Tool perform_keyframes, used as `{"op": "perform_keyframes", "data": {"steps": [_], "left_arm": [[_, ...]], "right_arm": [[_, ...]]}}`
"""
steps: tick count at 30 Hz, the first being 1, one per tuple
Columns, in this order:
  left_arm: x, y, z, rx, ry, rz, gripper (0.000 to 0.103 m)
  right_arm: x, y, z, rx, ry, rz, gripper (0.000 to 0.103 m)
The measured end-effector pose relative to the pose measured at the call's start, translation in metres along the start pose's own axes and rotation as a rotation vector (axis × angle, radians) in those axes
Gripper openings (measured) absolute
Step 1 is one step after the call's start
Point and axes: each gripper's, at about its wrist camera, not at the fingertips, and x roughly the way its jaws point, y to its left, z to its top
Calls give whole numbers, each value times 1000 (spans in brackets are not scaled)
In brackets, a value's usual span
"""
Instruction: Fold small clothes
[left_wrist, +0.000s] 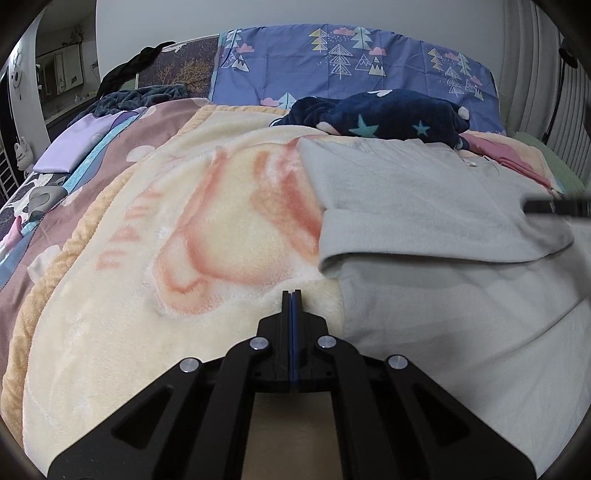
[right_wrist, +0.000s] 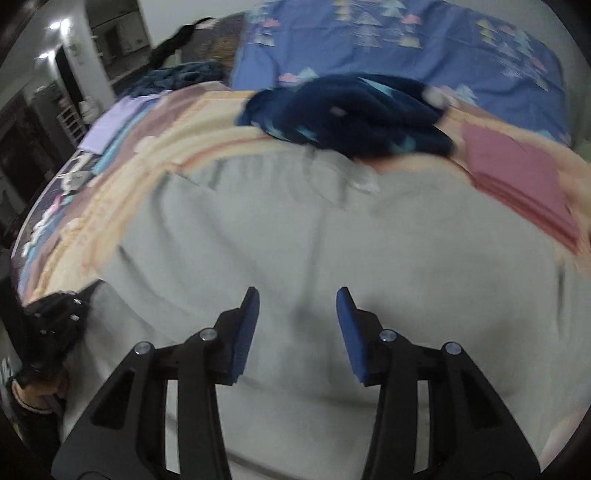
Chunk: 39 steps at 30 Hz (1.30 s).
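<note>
Grey shirt (left_wrist: 424, 206) lies flat on the blanket (left_wrist: 184, 229), right of the clenched, empty left gripper (left_wrist: 291, 295); the right gripper (right_wrist: 297, 295) hovers released above it, probably lining up a fold.

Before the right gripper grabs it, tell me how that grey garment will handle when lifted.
Probably floppy: the grey garment lies creased, with one flap folded over itself. Likely light, since it looks like thin cloth. It may cling to the fleecy blanket rather than slide. The right gripper hovers open above it.
</note>
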Motion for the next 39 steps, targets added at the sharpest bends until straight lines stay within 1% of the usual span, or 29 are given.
{"op": "perform_keyframes", "data": {"steps": [1, 2, 3, 4, 5, 6, 8, 9, 10, 12, 13, 14, 16, 18, 19, 20, 22, 23, 24, 25, 26, 28, 29, 31, 32, 35, 37, 38, 39], "left_arm": [[0, -2, 0, 7, 0, 7, 0], [0, -3, 0, 16, 1, 14, 0], [0, -5, 0, 24, 2, 23, 0], [-1, -7, 0, 33, 1, 33, 0], [-2, -9, 0, 43, 0, 44, 0], [-4, -11, 1, 52, -4, 57, 0], [-13, -12, 4, 59, -14, 76, 0], [-22, -11, 6, 52, -24, 72, 0], [-31, -11, 9, 45, -37, 58, 0], [-50, -14, 16, 51, -73, 40, 0], [-56, -18, 22, 60, -91, 34, 0], [-59, -21, 27, 63, -101, 24, 0], [-57, -33, 40, 53, -114, -34, 0], [-43, -48, 47, 22, -90, -127, 1], [-29, -56, 48, 8, -53, -159, 9], [-7, -65, 47, 4, 8, -154, 19], [30, -77, 36, 35, 83, -85, 21], [35, -81, 32, 37, 73, -78, 20], [30, -83, 33, 49, 62, -63, 20], [25, -85, 34, 63, 58, -49, 20], [21, -86, 34, 76, 52, -39, 20], [12, -91, 36, 92, 42, -33, 19], [7, -92, 38, 95, 31, -50, 19], [-5, -102, 44, 102, -10, -108, 19], [-8, -108, 46, 109, -21, -130, 20], [-7, -133, 51, 152, -29, -172, 21], [6, -150, 48, 187, -7, -195, 24], [15, -157, 44, 201, 22, -195, 28], [25, -164, 39, 220, 51, -178, 29]], "right_arm": [[5, -18, -12, 50, 21, -60, 44], [14, -40, -29, 115, 30, -73, 44], [15, -53, -41, 148, -28, -2, 44], [14, -57, -47, 150, -63, 24, 43], [13, -55, -49, 128, -75, 18, 44], [11, -51, -47, 112, -76, -4, 45], [10, -37, -44, 62, -76, -77, 45], [8, -32, -43, 54, -81, -99, 45], [2, -32, -44, 60, -93, -100, 45], [-21, -42, -45, 105, -162, -40, 45], [-31, -47, -45, 125, -195, -34, 47], [-42, -55, -45, 151, -214, -47, 51], [-50, -74, -47, 202, -205, -46, 52], [-46, -98, -56, 267, -157, -45, 56], [-35, -113, -64, 295, -103, -56, 52], [-29, -119, -74, 305, -90, -33, 49], [-29, -124, -89, 290, -121, 2, 46], [-40, -123, -93, 274, -133, 10, 47], [-55, -126, -95, 277, -161, 12, 49], [-70, -131, -97, 290, -199, 0, 56], [-91, -142, -100, 313, -268, -36, 58], [-121, -174, -105, 365, -346, -111, 58], [-136, -205, -107, 436, -379, -168, 58], [-161, -261, -115, 599, -421, -226, 57], [-175, -299, -123, 722, -443, -242, 55], [-206, -388, -148, 991, -505, -239, 54], [-218, -425, -158, 1085, -522, -259, 54], [-223, -444, -162, 1133, -530, -272, 56], [-224, -454, -164, 1160, -531, -267, 56]]}}
